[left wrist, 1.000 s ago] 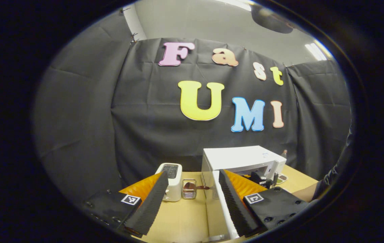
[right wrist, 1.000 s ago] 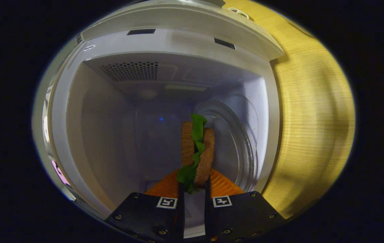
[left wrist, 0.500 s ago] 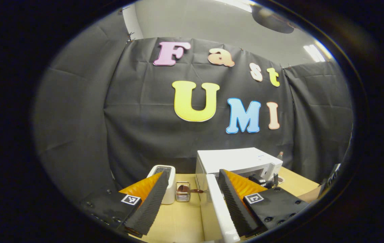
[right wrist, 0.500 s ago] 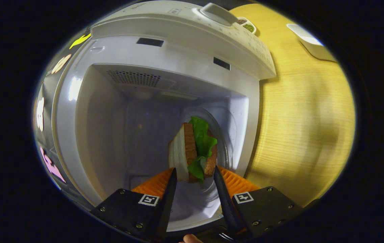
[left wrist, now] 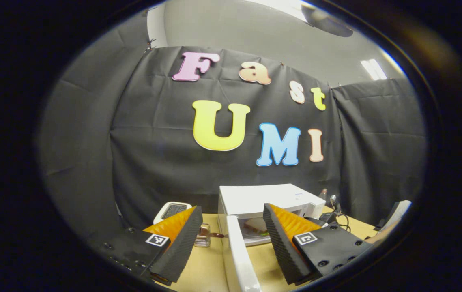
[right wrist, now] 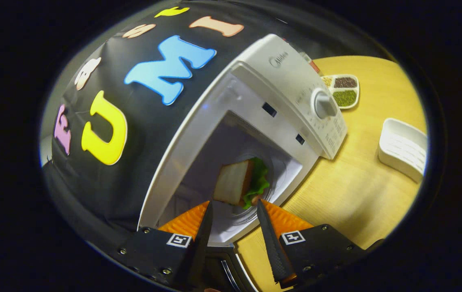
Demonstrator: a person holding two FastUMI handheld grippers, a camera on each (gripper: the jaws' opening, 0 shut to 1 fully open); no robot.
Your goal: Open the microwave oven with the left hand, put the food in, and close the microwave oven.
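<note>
A: Fingers?
B: My right gripper [right wrist: 231, 227] has its 2 apart, holding nothing; my left gripper [left wrist: 233, 237] is spread too.
A: Sandwich?
B: The sandwich [right wrist: 239, 187] sits inside the microwave [right wrist: 279, 97], door [left wrist: 239, 259] open.

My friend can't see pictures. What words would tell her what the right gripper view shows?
A sandwich with green lettuce lies inside an open white microwave, just beyond the open right gripper. The microwave stands on a wooden table, where a small divided dish and a white tray also sit.
</note>
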